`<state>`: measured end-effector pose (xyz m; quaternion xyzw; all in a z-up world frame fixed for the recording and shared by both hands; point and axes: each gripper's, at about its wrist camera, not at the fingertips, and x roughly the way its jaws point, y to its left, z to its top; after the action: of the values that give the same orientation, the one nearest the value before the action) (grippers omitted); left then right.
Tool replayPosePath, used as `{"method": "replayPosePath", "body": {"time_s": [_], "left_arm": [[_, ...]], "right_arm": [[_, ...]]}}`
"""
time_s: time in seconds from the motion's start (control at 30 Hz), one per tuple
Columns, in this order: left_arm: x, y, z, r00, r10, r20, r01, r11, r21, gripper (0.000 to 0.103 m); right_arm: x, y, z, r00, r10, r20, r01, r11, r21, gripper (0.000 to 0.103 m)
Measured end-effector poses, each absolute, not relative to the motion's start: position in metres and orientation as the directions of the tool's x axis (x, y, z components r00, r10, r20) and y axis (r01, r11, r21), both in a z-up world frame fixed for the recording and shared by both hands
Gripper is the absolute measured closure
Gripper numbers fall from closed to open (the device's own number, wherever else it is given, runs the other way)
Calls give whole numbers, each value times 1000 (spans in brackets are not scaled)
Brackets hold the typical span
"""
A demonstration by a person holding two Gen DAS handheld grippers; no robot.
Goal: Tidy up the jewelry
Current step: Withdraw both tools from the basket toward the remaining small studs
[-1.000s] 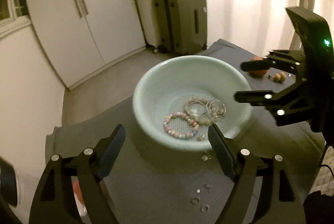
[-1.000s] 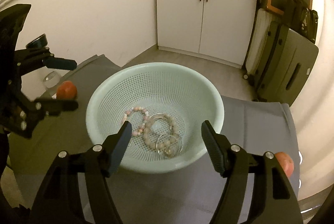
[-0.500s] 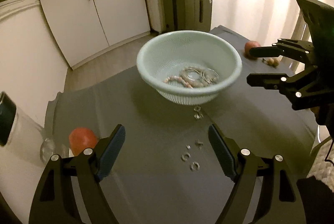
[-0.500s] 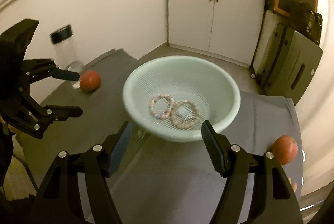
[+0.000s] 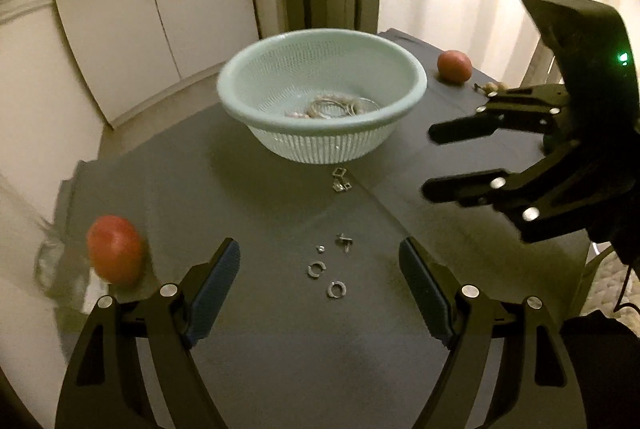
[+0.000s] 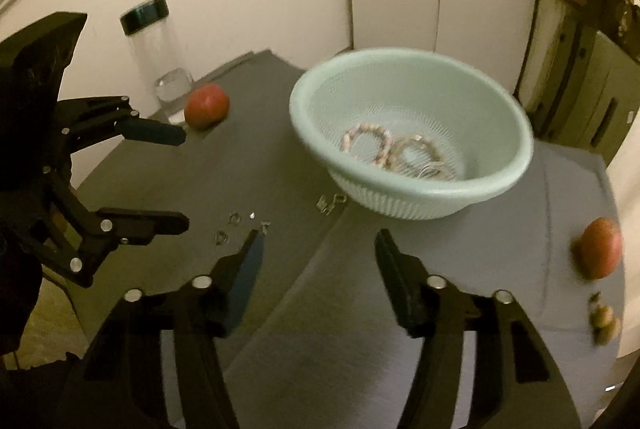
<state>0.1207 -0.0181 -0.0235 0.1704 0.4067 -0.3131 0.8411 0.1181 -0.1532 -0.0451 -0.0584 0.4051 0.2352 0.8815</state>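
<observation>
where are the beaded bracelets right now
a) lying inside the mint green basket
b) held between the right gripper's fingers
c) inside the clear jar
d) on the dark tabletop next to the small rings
a) the beaded bracelets lie on the bottom of the mint green basket, while only small rings and earring pieces sit loose on the tabletop.

Bare tabletop [image 5: 248,197] fronts the basket [image 5: 320,145] — scattered earrings [image 5: 328,269] dot it.

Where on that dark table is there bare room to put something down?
Bare cloth lies between the left red ball and the basket, and right of the small rings. Crowded: the rings and clasps before the basket.
</observation>
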Motion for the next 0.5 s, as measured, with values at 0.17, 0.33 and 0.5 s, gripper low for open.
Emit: {"method": "replayPosePath", "body": {"time_s": [0.17,0.33,0.5], "left_arm": [[127,-22,-45,439,-409,-800,705,709,25,23],[137,-26,-60,411,-432,-803,730,683,6,25],[143,-28,-66,411,-440,-798,744,668,15,26]], "right_arm": [[129,-144,-63,533,380,-756,-481,871,99,53],[150,-134,-78,522,357,-775,-494,867,66,57],[165,-132,-83,527,358,-771,-490,869,69,59]]}}
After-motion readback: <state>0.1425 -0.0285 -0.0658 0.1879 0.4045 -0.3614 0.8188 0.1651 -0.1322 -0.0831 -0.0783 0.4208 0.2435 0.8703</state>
